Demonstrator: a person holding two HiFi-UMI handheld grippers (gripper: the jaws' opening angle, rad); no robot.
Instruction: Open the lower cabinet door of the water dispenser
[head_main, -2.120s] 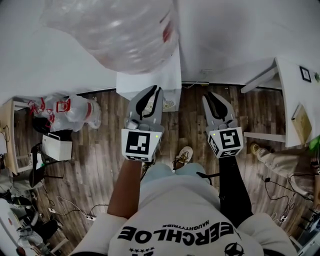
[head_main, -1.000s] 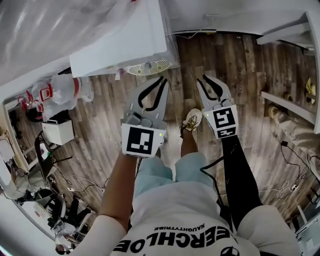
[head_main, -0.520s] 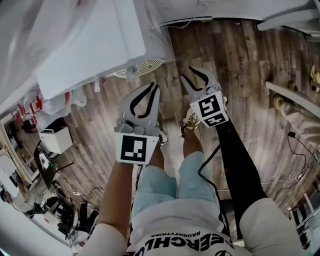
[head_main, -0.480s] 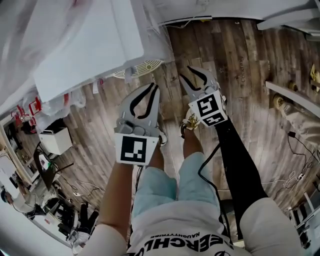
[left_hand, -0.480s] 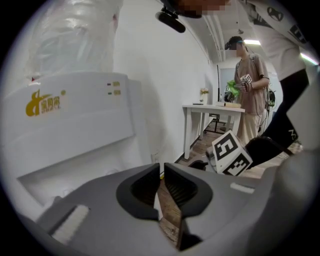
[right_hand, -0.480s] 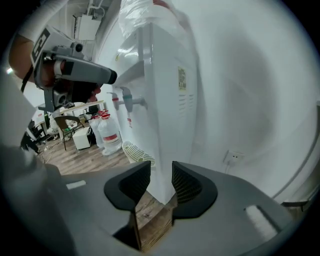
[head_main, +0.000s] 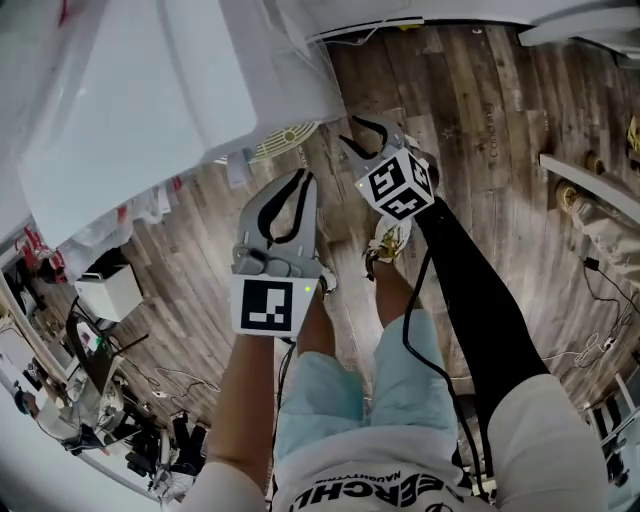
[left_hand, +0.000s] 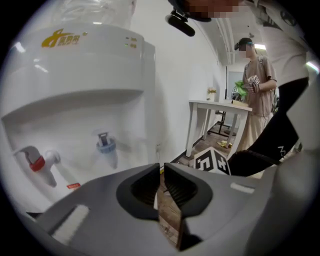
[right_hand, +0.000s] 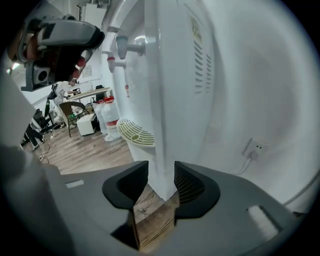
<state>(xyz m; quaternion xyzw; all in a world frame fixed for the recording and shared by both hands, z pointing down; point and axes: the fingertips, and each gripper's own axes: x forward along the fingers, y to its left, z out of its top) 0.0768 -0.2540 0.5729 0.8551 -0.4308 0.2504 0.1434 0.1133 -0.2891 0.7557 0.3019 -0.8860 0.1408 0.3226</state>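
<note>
The white water dispenser (head_main: 150, 90) fills the upper left of the head view, its round drip tray (head_main: 283, 140) jutting from the front. Its lower cabinet door is hidden from above. My left gripper (head_main: 306, 180) hangs in front of the dispenser, shut with nothing between its fingers. In the left gripper view the red tap (left_hand: 35, 161) and blue tap (left_hand: 105, 145) sit above the left gripper (left_hand: 161, 172). My right gripper (head_main: 352, 140) is by the dispenser's right front corner, its jaws opening. The dispenser's corner edge (right_hand: 162, 150) shows past the right gripper (right_hand: 161, 177), untouched.
A white table (left_hand: 220, 105) and a standing person (left_hand: 257, 85) are off to the right. A wall socket (right_hand: 254, 147) is behind the dispenser. Water bottles (right_hand: 107, 117), a white box (head_main: 105, 290) and floor cables (head_main: 170, 380) lie to the left. My shoe (head_main: 385, 240) is on the wood floor.
Both grippers have sunk lower beside the dispenser. The right gripper swung left toward the dispenser's corner and its jaws spread apart. The left gripper stayed shut.
</note>
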